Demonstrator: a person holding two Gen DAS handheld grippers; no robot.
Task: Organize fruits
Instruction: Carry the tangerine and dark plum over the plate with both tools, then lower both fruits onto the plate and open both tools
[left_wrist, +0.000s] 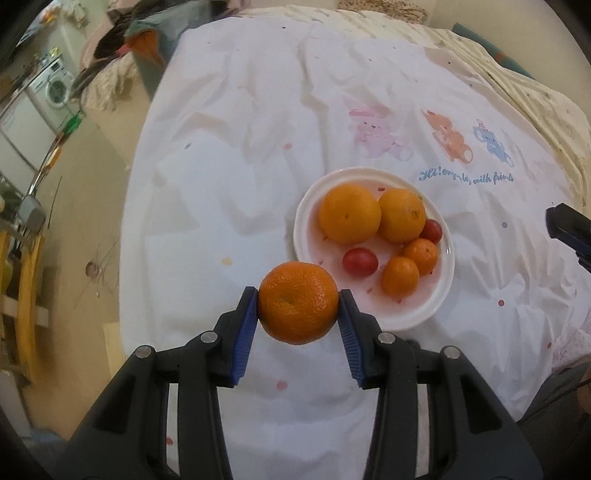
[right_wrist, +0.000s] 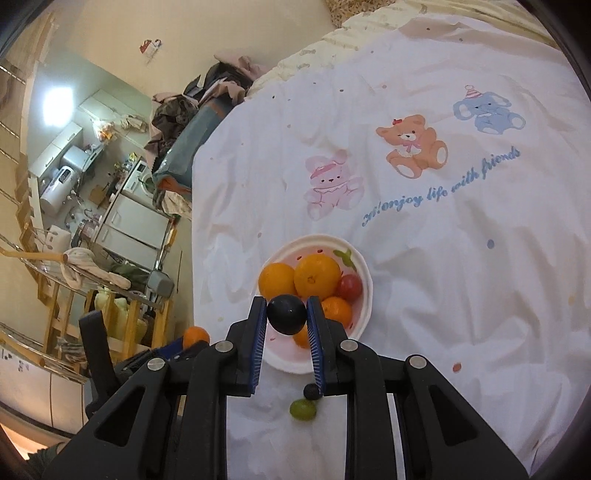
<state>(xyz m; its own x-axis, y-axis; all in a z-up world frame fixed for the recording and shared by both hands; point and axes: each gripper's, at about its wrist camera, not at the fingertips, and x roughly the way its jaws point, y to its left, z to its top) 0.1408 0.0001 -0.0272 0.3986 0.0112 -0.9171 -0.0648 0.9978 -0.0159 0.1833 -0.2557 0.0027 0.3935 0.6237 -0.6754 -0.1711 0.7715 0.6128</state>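
Two jaws pinch a tangerine (left_wrist: 297, 307), stem scar facing the lens.

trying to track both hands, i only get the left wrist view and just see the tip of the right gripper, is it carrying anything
Observer: Yes, the right gripper is shut on a dark grape.
Operator: where is it relative to the plate
Observer: In its own view the grape shows against the near part of the white plate.
Operator: any fruit left off the plate
Observer: A green grape and another dark grape lie on the cloth, just short of the plate.
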